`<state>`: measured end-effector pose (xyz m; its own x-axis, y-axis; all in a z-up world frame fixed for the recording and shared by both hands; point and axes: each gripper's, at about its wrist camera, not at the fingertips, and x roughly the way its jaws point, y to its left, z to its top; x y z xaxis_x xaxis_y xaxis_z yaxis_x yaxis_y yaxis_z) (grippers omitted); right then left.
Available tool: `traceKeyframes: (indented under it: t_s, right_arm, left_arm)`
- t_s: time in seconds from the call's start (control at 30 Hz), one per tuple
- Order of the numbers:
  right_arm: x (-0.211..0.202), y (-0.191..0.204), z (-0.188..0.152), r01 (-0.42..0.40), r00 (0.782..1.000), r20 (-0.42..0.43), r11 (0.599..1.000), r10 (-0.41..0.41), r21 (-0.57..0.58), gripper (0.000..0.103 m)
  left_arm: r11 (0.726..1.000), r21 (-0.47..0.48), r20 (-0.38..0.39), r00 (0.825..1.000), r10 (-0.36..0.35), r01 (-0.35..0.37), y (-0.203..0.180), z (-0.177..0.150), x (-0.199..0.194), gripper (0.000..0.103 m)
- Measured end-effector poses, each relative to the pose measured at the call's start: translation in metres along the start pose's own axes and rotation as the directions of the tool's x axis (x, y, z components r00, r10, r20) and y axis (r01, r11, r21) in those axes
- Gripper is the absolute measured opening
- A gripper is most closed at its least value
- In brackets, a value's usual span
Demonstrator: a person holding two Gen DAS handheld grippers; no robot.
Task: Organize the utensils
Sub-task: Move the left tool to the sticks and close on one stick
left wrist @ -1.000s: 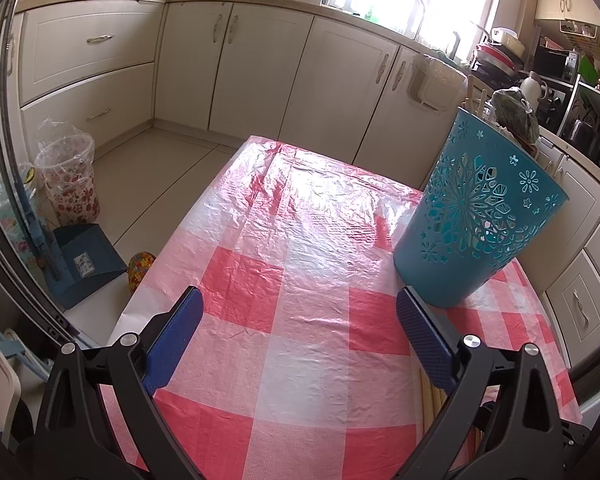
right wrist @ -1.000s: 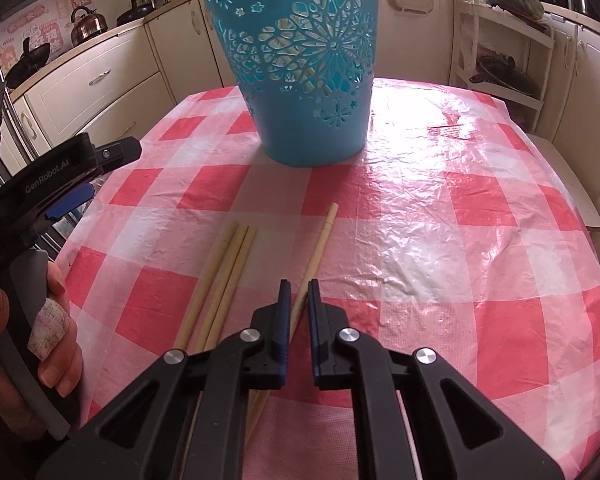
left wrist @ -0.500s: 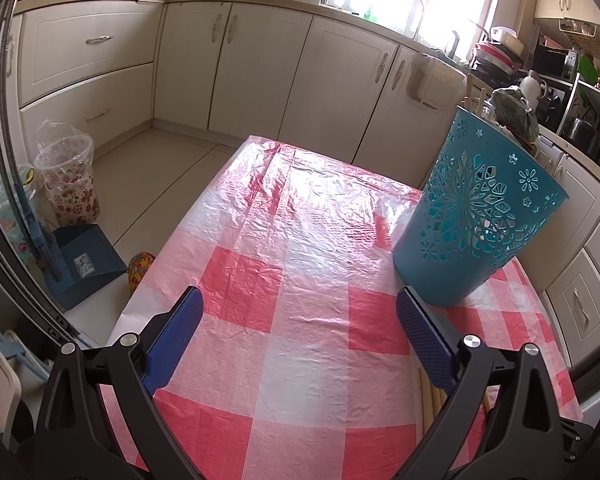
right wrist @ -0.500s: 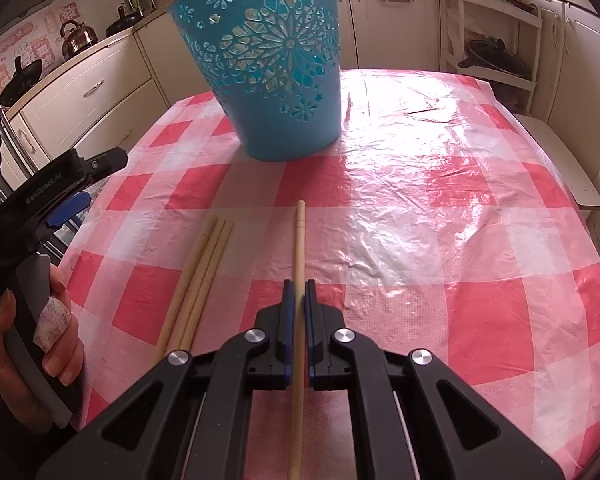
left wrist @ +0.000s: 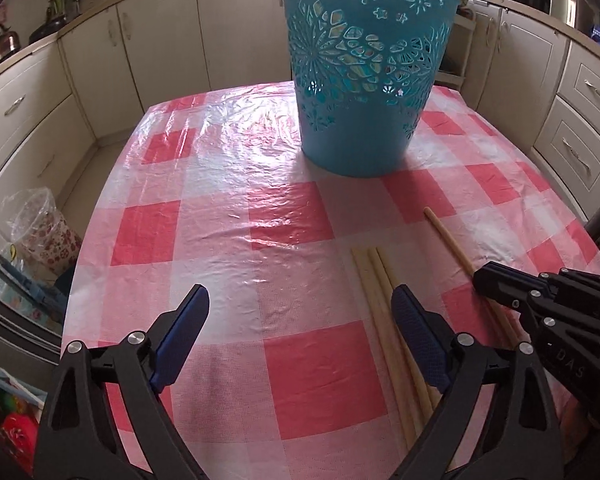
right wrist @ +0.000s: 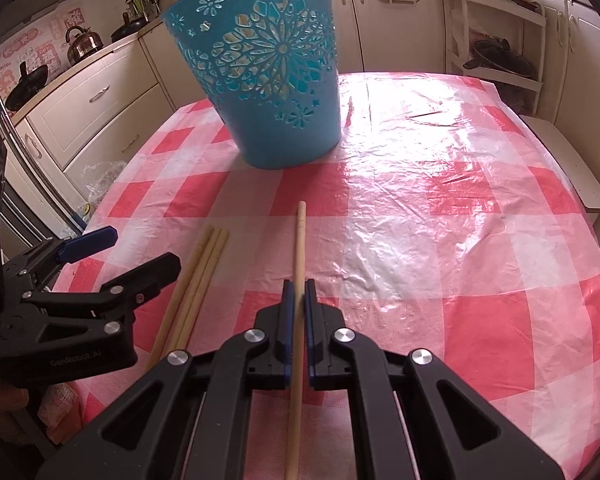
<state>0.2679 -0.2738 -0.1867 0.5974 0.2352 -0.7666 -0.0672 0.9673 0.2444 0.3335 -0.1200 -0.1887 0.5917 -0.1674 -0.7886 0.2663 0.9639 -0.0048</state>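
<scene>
Pale wooden chopstick (right wrist: 300, 264) is pinched in the closed right tool (right wrist: 299, 294), aiming at 12 o'clock toward the perforated blue plastic basket (right wrist: 260, 92), probably its destination. The left tool (left wrist: 300, 332), narrowing slightly but wide and empty, hovers near three chopsticks (left wrist: 384, 312) on the checkered surface (left wrist: 220, 240).

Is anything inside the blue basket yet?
Cannot confirm. Through the cutouts of the blue basket only pale patches show, with no clear utensil shape; its solid lower wall hides the bottom. Three chopsticks lie on the tablecloth.
</scene>
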Motion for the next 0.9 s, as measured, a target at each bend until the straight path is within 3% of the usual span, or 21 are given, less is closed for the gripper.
traceKeyframes:
  t_s: [0.13, 0.37, 0.43, 0.9]
  right_arm:
    - [-0.001, -0.002, 0.0, -0.01, 1.0, 0.001, 1.0, 0.01, 0.009, 0.006]
    - [-0.002, -0.004, 0.0, -0.024, 1.0, -0.002, 0.999, 0.024, 0.024, 0.006]
    - [-0.002, -0.005, 0.0, -0.027, 1.0, -0.004, 0.999, 0.027, 0.03, 0.006]
    - [-0.003, -0.005, 0.001, -0.019, 1.0, -0.003, 1.0, 0.019, 0.022, 0.006]
  left_arm:
    - [1.0, -0.017, -0.03, 1.0, 0.0, -0.001, 0.004, -0.001, 0.006, 0.08]
    - [0.998, 0.062, -0.023, 0.999, 0.033, -0.031, -0.011, 0.001, 0.006, 0.079]
    - [0.996, 0.081, -0.051, 0.998, 0.035, -0.031, -0.015, 0.002, 0.01, 0.071]
    - [0.997, 0.07, -0.049, 0.999, 0.02, -0.016, -0.02, 0.002, 0.009, 0.066]
